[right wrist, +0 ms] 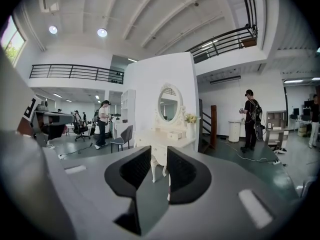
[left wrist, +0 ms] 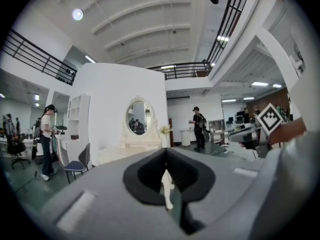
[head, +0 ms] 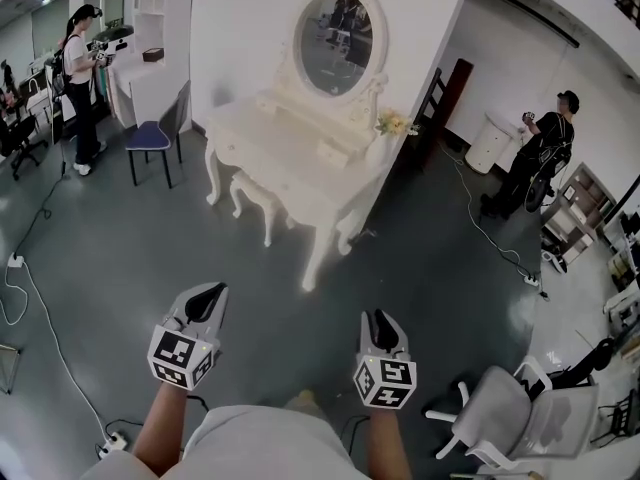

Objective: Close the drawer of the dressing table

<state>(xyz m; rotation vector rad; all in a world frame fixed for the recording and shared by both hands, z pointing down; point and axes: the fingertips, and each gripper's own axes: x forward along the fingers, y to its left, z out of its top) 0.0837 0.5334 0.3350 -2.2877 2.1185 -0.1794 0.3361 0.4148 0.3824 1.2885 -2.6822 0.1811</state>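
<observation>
The white dressing table (head: 290, 158) with its oval mirror (head: 338, 30) stands across the grey floor, well ahead of both grippers. Small drawers (head: 335, 153) sit on its top under the mirror; from this distance I cannot tell whether one is open. My left gripper (head: 205, 303) is held low at the near left, its dark pads meeting at the tips (left wrist: 165, 151). My right gripper (head: 381, 326) is at the near right with a narrow gap between its pads (right wrist: 158, 154). Both hold nothing. The table shows beyond each gripper's jaws (left wrist: 117, 153) (right wrist: 165, 140).
A white stool (head: 255, 193) is tucked under the table and flowers (head: 392, 123) stand on its right end. A blue chair (head: 150, 138) and a person (head: 80, 78) are at the left, another person (head: 540, 153) at the right. A white office chair (head: 500, 413) and floor cables (head: 30, 308) lie nearby.
</observation>
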